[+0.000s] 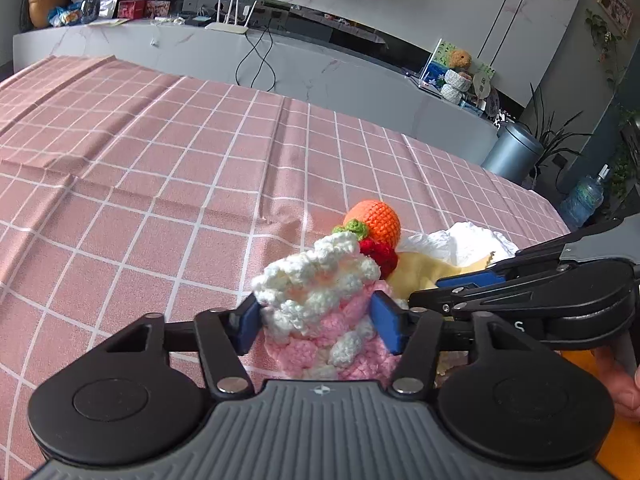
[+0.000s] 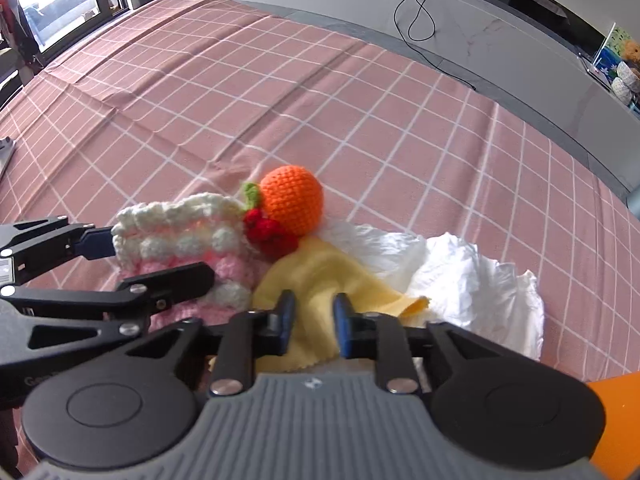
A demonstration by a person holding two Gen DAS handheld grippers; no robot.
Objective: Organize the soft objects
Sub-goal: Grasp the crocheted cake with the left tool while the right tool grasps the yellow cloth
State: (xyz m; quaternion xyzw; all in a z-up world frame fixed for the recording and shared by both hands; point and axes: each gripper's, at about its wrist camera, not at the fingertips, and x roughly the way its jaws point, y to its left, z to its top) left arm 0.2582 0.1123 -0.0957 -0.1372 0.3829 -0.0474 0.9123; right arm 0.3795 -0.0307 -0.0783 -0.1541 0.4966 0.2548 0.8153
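Note:
A pink and white crochet cake slice (image 1: 320, 304) (image 2: 180, 232) lies on the pink checked tablecloth (image 1: 160, 160). My left gripper (image 1: 316, 328) (image 2: 160, 258) is shut on it, one blue pad pressed to each side. Red crochet cherries (image 2: 268, 232) and an orange crochet ball (image 1: 376, 222) (image 2: 292, 200) with a green leaf touch the slice's far end. To the right a yellow cloth (image 1: 420, 270) (image 2: 320, 272) overlaps a crumpled white cloth (image 1: 460, 240) (image 2: 460, 276). My right gripper (image 2: 315, 328) (image 1: 440, 292) is shut on a raised fold of the yellow cloth.
The tablecloth stretches wide to the left and far side. Beyond its far edge runs a grey marble bench (image 1: 200, 48) with a router, boxes and dangling cables. A grey bin (image 1: 512, 152) and a water bottle (image 1: 584, 196) stand at the right. A person's hand (image 1: 624, 384) shows at the lower right.

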